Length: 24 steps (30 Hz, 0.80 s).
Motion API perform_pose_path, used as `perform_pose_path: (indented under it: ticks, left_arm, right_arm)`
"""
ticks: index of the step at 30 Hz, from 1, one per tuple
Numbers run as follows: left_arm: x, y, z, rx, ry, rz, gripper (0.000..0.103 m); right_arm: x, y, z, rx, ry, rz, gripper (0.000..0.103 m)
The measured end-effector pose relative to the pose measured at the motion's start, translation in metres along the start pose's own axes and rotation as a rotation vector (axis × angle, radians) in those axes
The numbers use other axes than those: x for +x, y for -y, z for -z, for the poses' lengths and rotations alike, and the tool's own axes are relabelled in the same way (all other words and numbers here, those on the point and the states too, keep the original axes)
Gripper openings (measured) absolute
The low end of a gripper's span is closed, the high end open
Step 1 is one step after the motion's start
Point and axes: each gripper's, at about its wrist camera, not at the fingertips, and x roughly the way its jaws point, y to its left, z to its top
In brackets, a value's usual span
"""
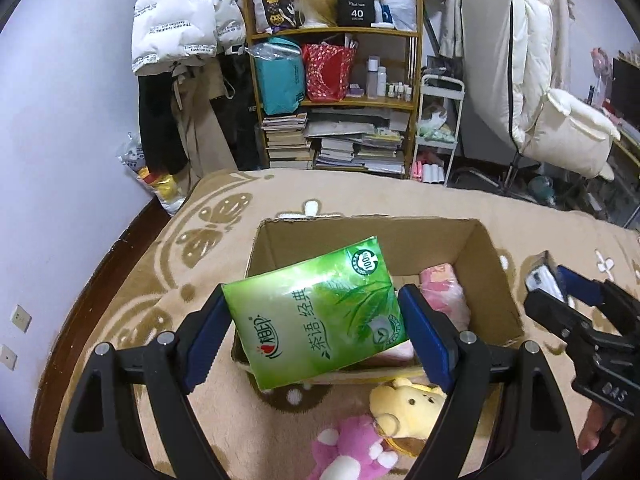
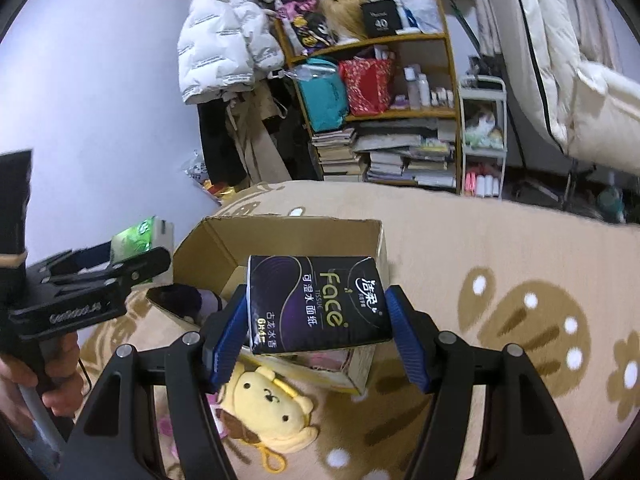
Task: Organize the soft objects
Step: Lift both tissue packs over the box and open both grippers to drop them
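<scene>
My left gripper (image 1: 316, 320) is shut on a green tissue pack (image 1: 316, 308), holding it tilted above the near edge of an open cardboard box (image 1: 496, 280). Something pink and soft (image 1: 444, 292) lies inside the box. My right gripper (image 2: 316, 320) is shut on a black "Face" tissue pack (image 2: 316, 304), held over the same cardboard box (image 2: 224, 248). A yellow plush dog (image 2: 272, 404) lies on the blanket in front of the box, also seen as the yellow plush (image 1: 408, 404) beside a pink plush (image 1: 352, 448). The left gripper with its green pack (image 2: 140, 240) shows at the left of the right wrist view.
The box stands on a beige blanket with brown butterfly and flower patterns (image 1: 400, 196). Behind it are a wooden shelf (image 1: 336, 100) with books and bags, hanging white jackets (image 1: 180, 20), a small white cart (image 1: 438, 128), and a lilac wall (image 1: 60, 120) at left.
</scene>
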Motion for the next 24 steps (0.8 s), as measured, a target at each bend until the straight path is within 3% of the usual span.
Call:
perform_pose_path:
  ticks: [13,17,22,24]
  left_arm:
    - [0.021,-0.001,0.006,0.009,-0.048,-0.015,0.084]
    - [0.019,-0.002,0.007,0.009,-0.032,-0.014,0.093]
    - [0.015,-0.007,0.005,-0.012,-0.02,-0.012,0.094]
    - [0.014,-0.01,0.005,-0.019,-0.024,-0.014,0.095]
  right_arm:
    - [0.026,-0.018,0.004,-0.091,-0.023,0.023,0.072]
    - [0.027,-0.019,0.007,-0.114,-0.035,0.028,0.072]
    - [0.029,-0.018,0.005,-0.11,-0.033,0.029,0.073]
    - [0.029,-0.018,0.004,-0.11,-0.032,0.031,0.087]
